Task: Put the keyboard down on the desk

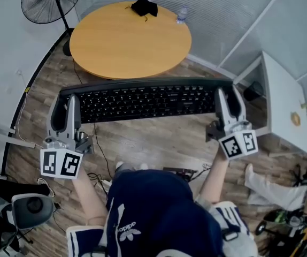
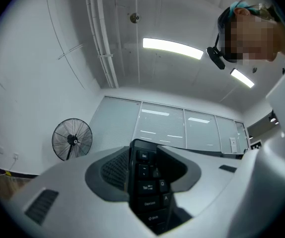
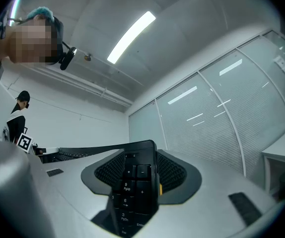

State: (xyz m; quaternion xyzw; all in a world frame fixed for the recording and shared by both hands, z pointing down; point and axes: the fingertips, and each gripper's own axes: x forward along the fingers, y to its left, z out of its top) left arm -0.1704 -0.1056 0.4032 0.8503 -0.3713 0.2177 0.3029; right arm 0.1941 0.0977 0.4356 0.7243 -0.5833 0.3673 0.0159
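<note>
So the left gripper [image 1: 69,101] clamps the black keyboard [image 1: 143,100] at its 9 o'clock end and the right gripper [image 1: 227,94] clamps its 3 o'clock end, with a round wooden table [image 1: 129,39] at 12.

Keyboard [image 1: 143,101] looks like matt black plastic. Round table [image 1: 127,42] beyond the keyboard has a smooth light wood top, and the floor [image 1: 143,141] under the keyboard is dull woodgrain plank.
</note>
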